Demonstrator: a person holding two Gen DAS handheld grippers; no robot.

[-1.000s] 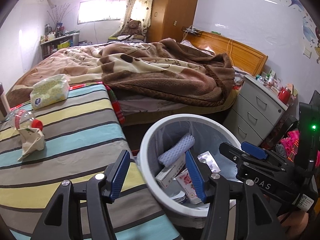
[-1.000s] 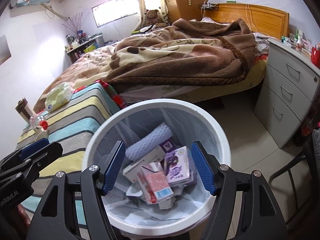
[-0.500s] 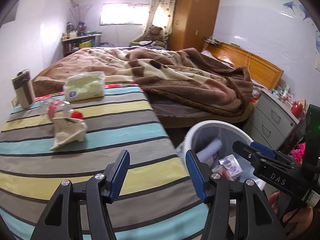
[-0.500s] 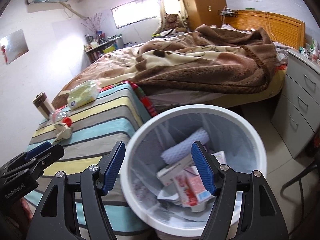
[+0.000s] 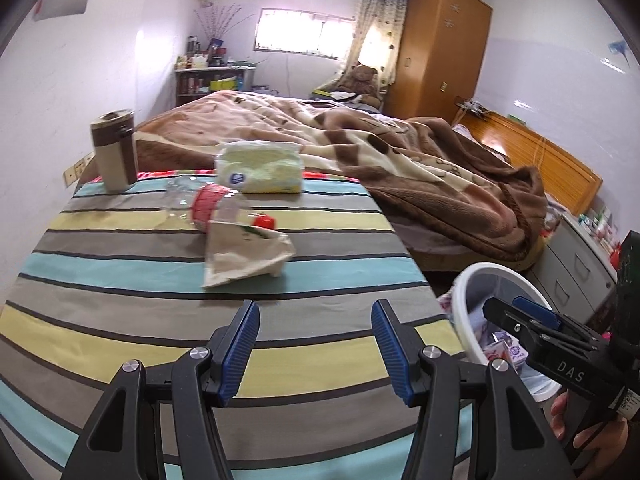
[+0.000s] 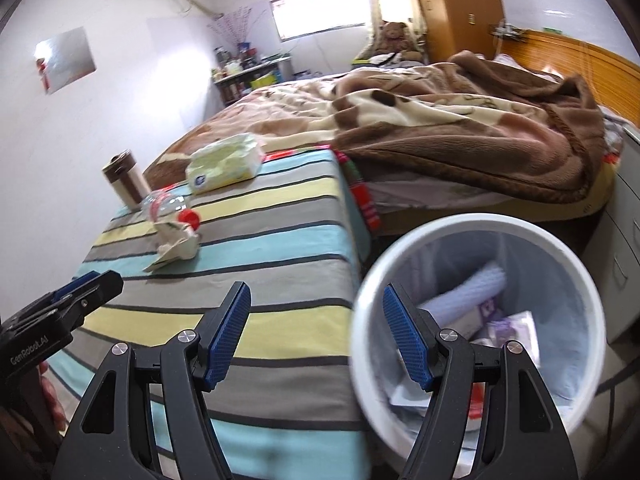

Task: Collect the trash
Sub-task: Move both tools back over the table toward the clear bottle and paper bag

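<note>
A crumpled beige paper wrapper (image 5: 245, 257) lies on the striped table (image 5: 120, 312), touching a clear plastic bottle (image 5: 208, 204) with a red cap that lies on its side behind it. Both show in the right wrist view, the wrapper (image 6: 174, 251) and the bottle (image 6: 168, 206). A white trash bin (image 6: 476, 228) holding boxes and packets stands by the table's right edge; it also shows in the left wrist view (image 5: 476, 280). My left gripper (image 5: 315, 346) is open and empty over the table, short of the wrapper. My right gripper (image 6: 316, 338) is open and empty at the bin's left rim.
A brown and cream tumbler (image 5: 114, 154) and a pack of tissues (image 5: 260, 168) stand at the table's far edge. Beyond is a bed with a brown blanket (image 5: 420, 168). A grey drawer unit (image 5: 576, 264) stands right of the bin.
Both grippers have swung left, away from over the bin and toward the table. The wrapper and bottle now sit nearer the middle of the left wrist view. Both jaws stayed open.
</note>
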